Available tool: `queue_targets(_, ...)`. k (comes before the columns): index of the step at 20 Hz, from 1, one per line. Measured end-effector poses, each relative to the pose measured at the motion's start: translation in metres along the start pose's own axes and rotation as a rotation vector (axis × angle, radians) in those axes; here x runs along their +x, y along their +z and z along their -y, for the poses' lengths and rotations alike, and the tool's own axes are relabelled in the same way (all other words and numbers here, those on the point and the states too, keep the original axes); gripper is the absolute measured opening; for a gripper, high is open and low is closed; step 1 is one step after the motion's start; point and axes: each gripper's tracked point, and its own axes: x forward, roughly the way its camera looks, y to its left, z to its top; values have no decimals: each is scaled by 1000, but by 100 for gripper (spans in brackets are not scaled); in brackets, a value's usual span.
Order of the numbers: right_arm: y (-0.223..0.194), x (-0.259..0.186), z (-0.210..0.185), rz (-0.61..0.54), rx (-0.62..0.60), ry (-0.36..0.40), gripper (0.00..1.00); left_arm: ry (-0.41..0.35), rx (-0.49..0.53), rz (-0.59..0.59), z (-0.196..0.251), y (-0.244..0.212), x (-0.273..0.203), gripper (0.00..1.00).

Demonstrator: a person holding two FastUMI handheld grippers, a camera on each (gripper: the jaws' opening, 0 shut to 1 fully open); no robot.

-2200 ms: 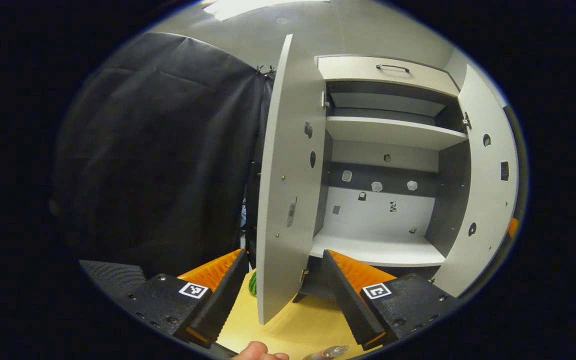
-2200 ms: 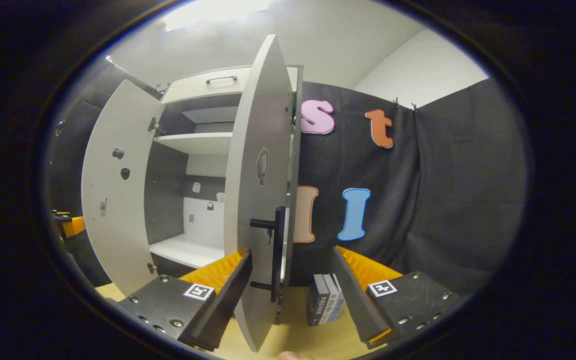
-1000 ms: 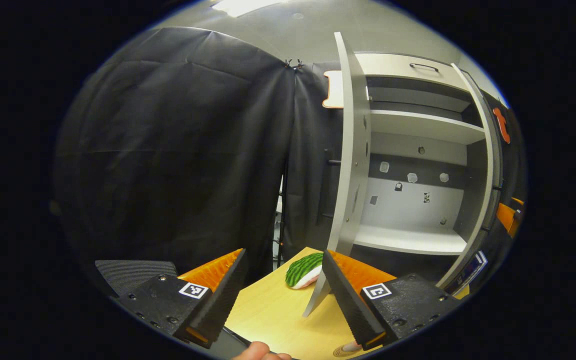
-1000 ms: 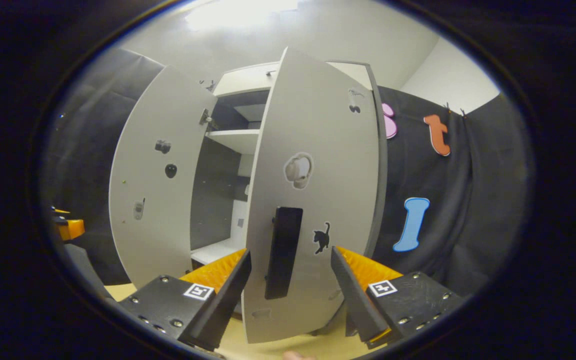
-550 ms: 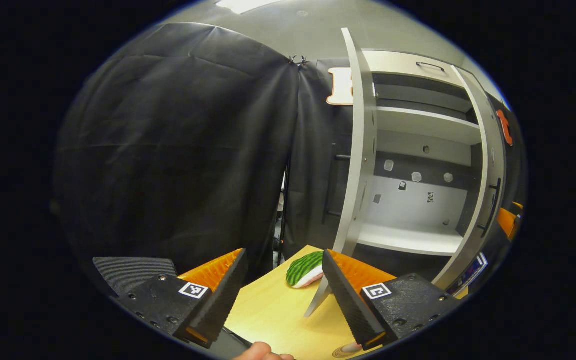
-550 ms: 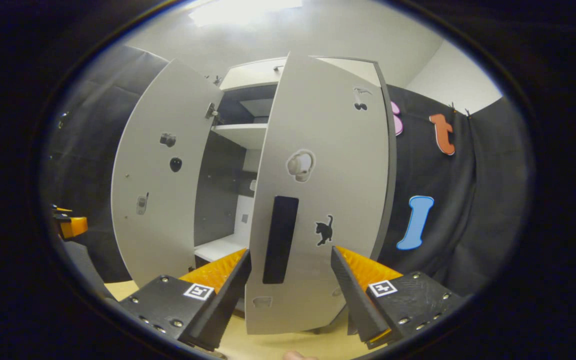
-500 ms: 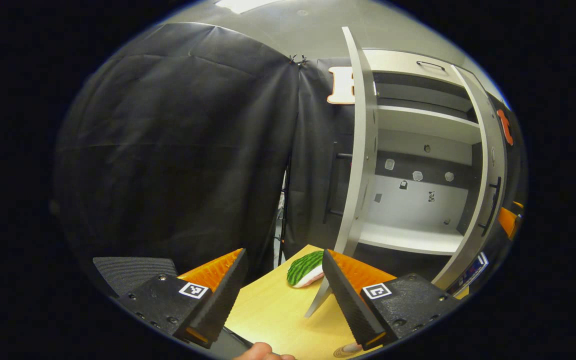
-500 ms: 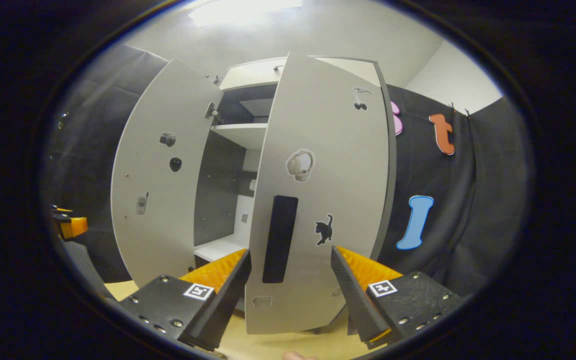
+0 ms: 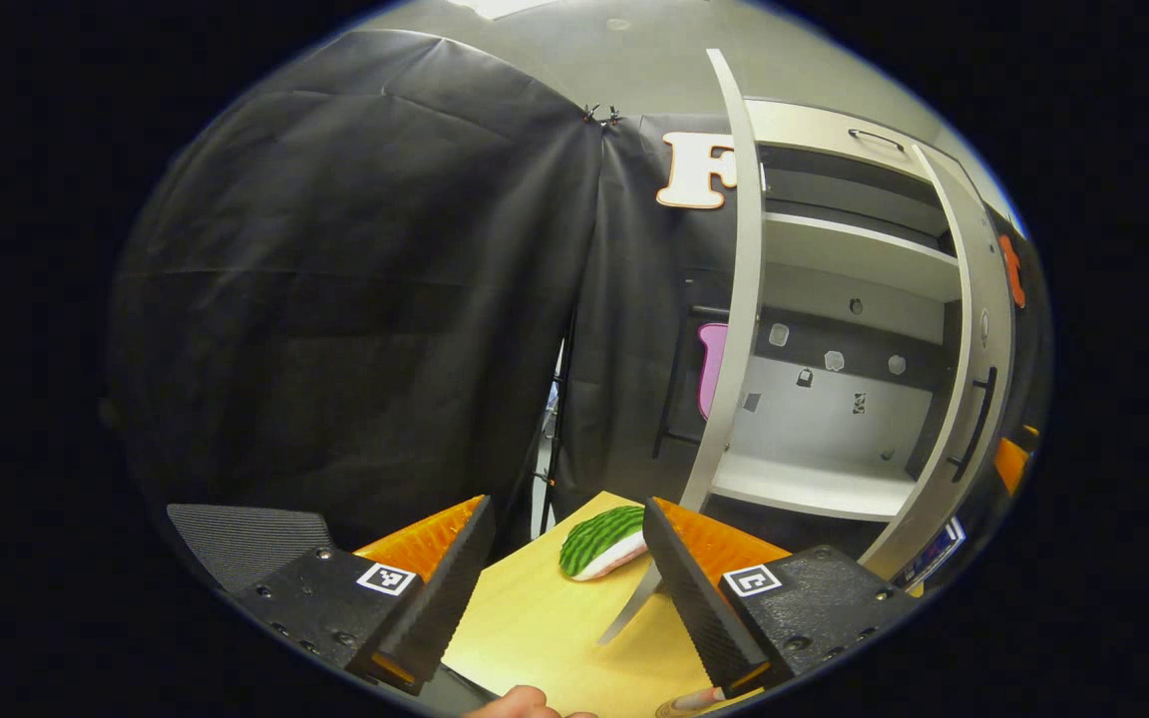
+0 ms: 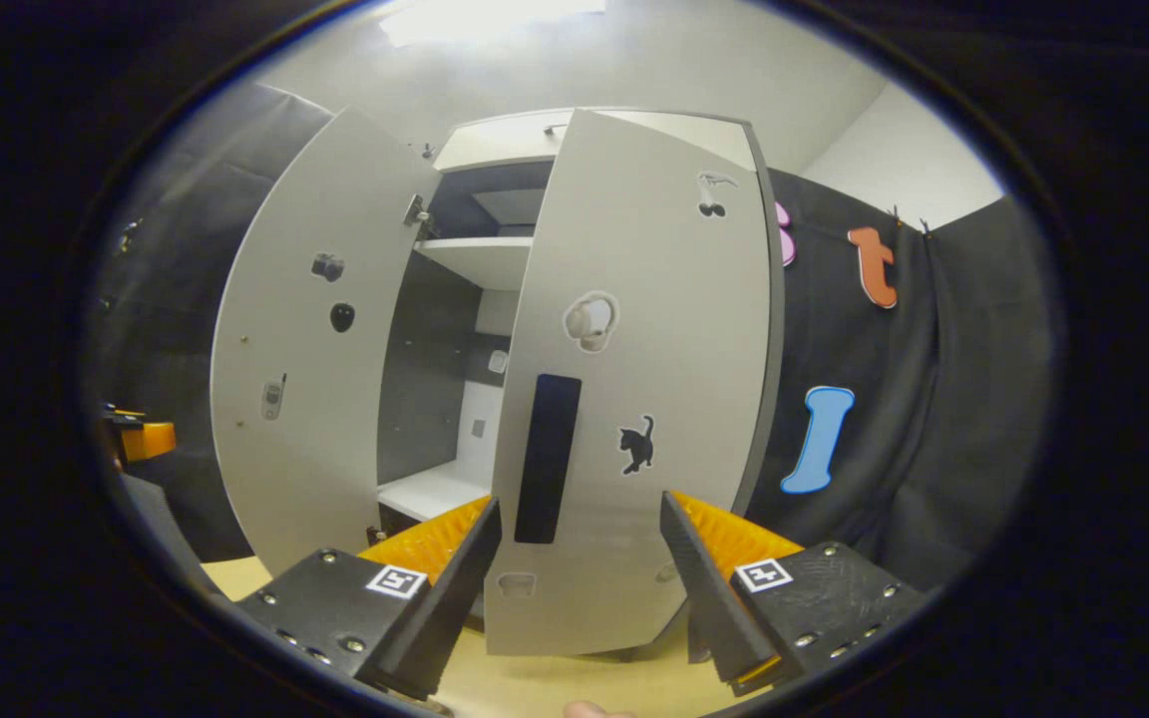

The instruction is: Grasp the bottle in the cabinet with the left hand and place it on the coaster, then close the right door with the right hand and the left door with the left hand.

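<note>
Right now your right gripper [image 10: 579,588] is spread open, empty, just before the right door [image 10: 634,399], its dark handle [image 10: 547,459] between the fingers. That door stands partly swung in; the left door [image 9: 729,329] stands wide. Your left gripper [image 9: 563,598] gapes empty over the table [image 9: 545,628], near a watermelon slice [image 9: 599,538]. By its right finger, a bottle [image 9: 699,699] sits on the coaster [image 9: 669,710].

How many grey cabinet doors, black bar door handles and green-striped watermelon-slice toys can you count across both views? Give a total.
Grey cabinet doors: 2, left door and right door
Black bar door handles: 2, left handle and right handle
Green-striped watermelon-slice toy: 1
Total: 5
</note>
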Motion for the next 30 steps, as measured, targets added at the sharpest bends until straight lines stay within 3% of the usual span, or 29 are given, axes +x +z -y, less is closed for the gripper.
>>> queue_targets(1,-1,-1,1,-2,0,-9,97,-8,-5,-4,1,0,3,96)
queue_targets(3,-2,-1,4,-3,4,-29,97,-26,-11,-3,4,1,13,92)
queue_targets(4,-3,-1,6,-4,6,-39,97,-34,-12,-2,6,1,17,96)
queue_targets(13,-15,7,9,-34,28,-85,97,-90,2,-28,18,-8,46,96)
queue_targets(16,-19,6,11,-44,17,-94,93,-77,2,-39,19,-12,55,96)
queue_targets(17,-21,6,13,-48,13,-96,93,-71,-1,-40,19,-12,55,91)
queue_targets(18,-21,6,14,-50,10,-98,97,-77,-9,-31,20,-12,54,96)
queue_targets(21,-22,6,18,-50,15,-101,93,-112,-12,-36,26,-15,54,94)
queue_targets(24,-20,5,21,-47,28,-99,96,-120,29,-26,33,-12,52,87)
queue_targets(25,-20,5,22,-48,32,-96,96,-130,44,-21,38,-12,49,93)
queue_targets(28,-22,1,23,-56,37,-87,93,-187,41,-30,52,-17,43,92)
queue_targets(30,-22,-1,25,-58,35,-86,96,-225,32,-38,62,-20,38,92)
